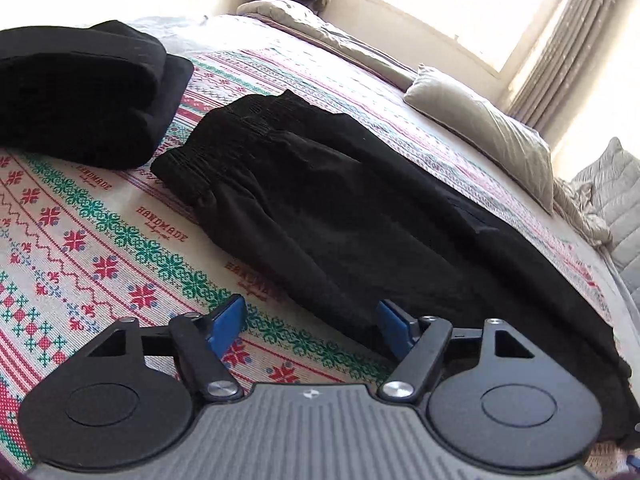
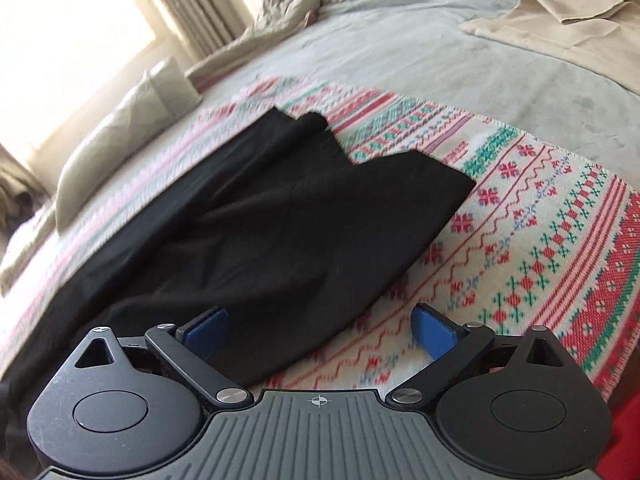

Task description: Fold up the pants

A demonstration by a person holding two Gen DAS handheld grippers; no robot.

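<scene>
Black pants (image 1: 340, 208) lie spread along a patterned knit blanket (image 1: 100, 248) on a bed, with the elastic waistband at the left end. In the right wrist view the leg ends of the pants (image 2: 288, 216) lie on the blanket (image 2: 540, 248), hems toward the far side. My left gripper (image 1: 310, 320) is open and empty, hovering over the near edge of the pants just below the waist. My right gripper (image 2: 320, 326) is open and empty over the near edge of the lower legs.
A stack of folded black clothes (image 1: 76, 88) sits left of the waistband. A grey pillow (image 1: 488, 136) and rumpled bedding lie beyond the pants. A beige cloth (image 2: 560, 28) lies on the grey bedspread at the far right. A bright window is behind.
</scene>
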